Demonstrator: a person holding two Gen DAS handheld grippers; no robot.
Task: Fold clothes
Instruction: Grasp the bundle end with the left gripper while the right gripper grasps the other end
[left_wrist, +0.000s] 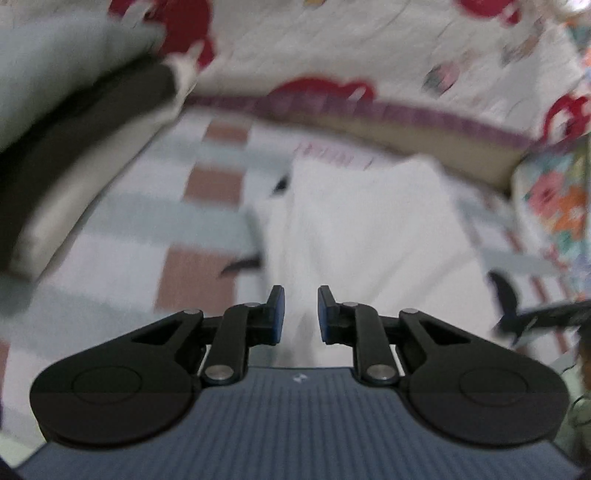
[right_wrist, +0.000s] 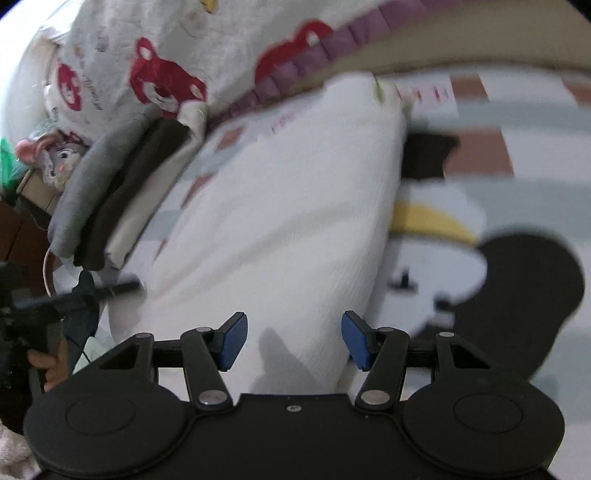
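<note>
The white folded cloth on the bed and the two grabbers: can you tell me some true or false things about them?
1. The white textured cloth lies on a checked bedsheet with pink and grey squares. True.
2. The right gripper is clamped on the white cloth. False: its blue pads stand apart with nothing between them.
3. The left gripper is open. True.
4. A stack of folded clothes, grey, dark and cream, sits beside the white cloth. True.
5. The blanket behind the bed edge shows blue fish. False: it is white with red bear faces.
</note>
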